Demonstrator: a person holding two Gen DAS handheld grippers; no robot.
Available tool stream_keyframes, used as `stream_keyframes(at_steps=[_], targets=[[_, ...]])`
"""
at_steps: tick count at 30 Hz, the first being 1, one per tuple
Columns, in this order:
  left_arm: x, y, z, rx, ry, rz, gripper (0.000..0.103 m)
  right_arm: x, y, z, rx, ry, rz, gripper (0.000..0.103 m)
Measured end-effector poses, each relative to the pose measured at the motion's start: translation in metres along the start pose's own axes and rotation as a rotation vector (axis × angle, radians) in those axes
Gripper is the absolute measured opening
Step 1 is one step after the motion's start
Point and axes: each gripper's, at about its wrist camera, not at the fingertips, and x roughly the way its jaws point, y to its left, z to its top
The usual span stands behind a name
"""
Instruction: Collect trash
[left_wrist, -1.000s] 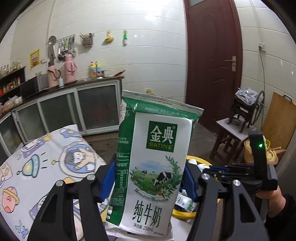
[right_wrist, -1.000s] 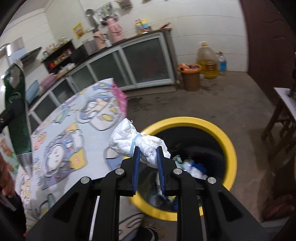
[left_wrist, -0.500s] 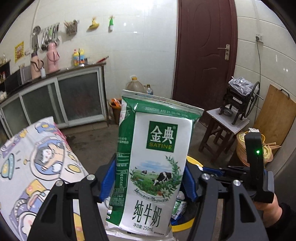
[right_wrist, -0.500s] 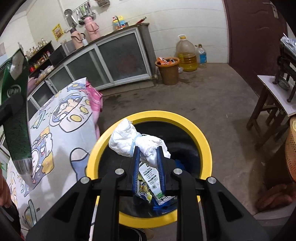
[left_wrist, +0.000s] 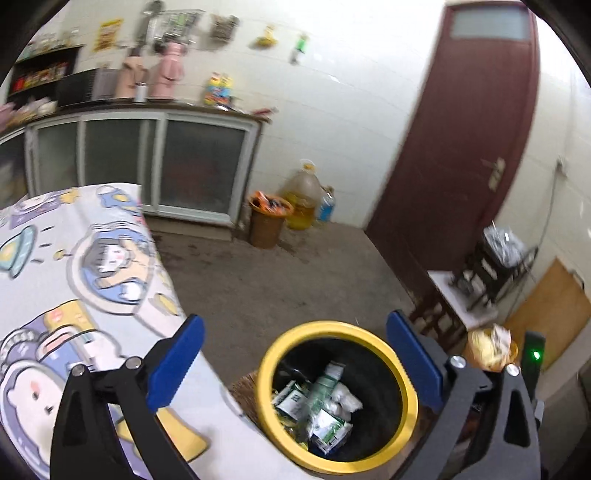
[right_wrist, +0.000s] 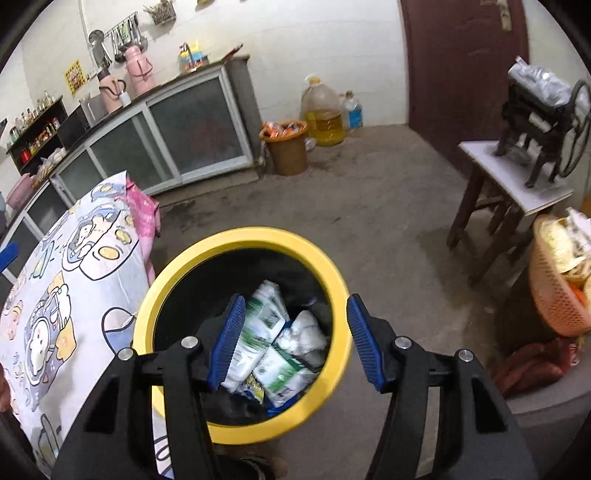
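Milk cartons (right_wrist: 264, 317) and a white wad of tissue (right_wrist: 304, 334) are lying at the bottom of the yellow-rimmed bin (right_wrist: 332, 273), which is standing on the floor just beside the cloth-covered bench (right_wrist: 74, 280) on its left. Both grippers are hovering over the bin's mouth: the left gripper (left_wrist: 295, 363) is opening wide with nothing between its pads, and the right gripper (right_wrist: 293, 341) is opening too, also empty. Farther off, an orange bucket (right_wrist: 286, 147), oil jug (right_wrist: 323, 114) and wooden stool (right_wrist: 509, 192) are standing near the dark red door (left_wrist: 454, 147).
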Motion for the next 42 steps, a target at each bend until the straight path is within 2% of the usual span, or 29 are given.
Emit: stream_keyframes(at_steps=[1,3,5,9,12,14,16,18,22,24,26,28,30,34,36,40,42], targets=[[-0.012,0.008,-0.001,-0.011,-0.024,0.013,0.095,-0.005,0.000,-0.001,-0.001,-0.010,-0.003,0.061],[-0.034,0.019,-0.004,-0.008,-0.066,0.039,0.095,-0.018,0.002,-0.003,0.011,-0.043,-0.002,0.078],[-0.057,0.027,-0.007,-0.004,-0.104,0.087,0.095,-0.031,0.008,-0.006,0.008,-0.094,-0.013,0.086],[-0.118,0.053,-0.021,-0.018,-0.199,0.197,0.095,-0.057,0.023,-0.012,-0.001,-0.209,-0.028,0.095],[-0.159,0.068,-0.031,-0.037,-0.261,0.300,0.095,-0.079,0.042,-0.018,-0.012,-0.309,-0.029,0.095],[-0.186,0.078,-0.042,-0.064,-0.301,0.373,0.095,-0.093,0.056,-0.024,-0.020,-0.348,0.024,0.095],[-0.213,0.086,-0.060,-0.085,-0.339,0.466,0.095,-0.103,0.076,-0.031,-0.051,-0.343,0.088,0.095],[-0.231,0.091,-0.076,-0.092,-0.347,0.538,0.095,-0.111,0.104,-0.042,-0.103,-0.327,0.130,0.095],[-0.266,0.099,-0.117,-0.117,-0.344,0.659,0.095,-0.134,0.156,-0.075,-0.185,-0.374,0.241,0.095],[-0.281,0.103,-0.140,-0.160,-0.351,0.709,0.095,-0.143,0.178,-0.092,-0.221,-0.383,0.271,0.095],[-0.292,0.107,-0.155,-0.202,-0.324,0.756,0.095,-0.152,0.198,-0.107,-0.246,-0.381,0.306,0.095],[-0.295,0.112,-0.164,-0.208,-0.274,0.766,0.095,-0.160,0.212,-0.122,-0.267,-0.386,0.331,0.095],[-0.299,0.114,-0.174,-0.202,-0.247,0.771,0.095,-0.167,0.222,-0.135,-0.283,-0.405,0.314,0.095],[-0.301,0.111,-0.189,-0.198,-0.260,0.833,0.095,-0.173,0.229,-0.156,-0.301,-0.434,0.255,0.095],[-0.300,0.111,-0.201,-0.195,-0.259,0.828,0.095,-0.174,0.227,-0.164,-0.295,-0.447,0.233,0.095],[-0.284,0.109,-0.208,-0.183,-0.195,0.820,0.095,-0.174,0.226,-0.180,-0.302,-0.474,0.183,0.095],[-0.279,0.114,-0.211,-0.205,-0.175,0.793,0.095,-0.173,0.225,-0.185,-0.298,-0.479,0.165,0.095]])
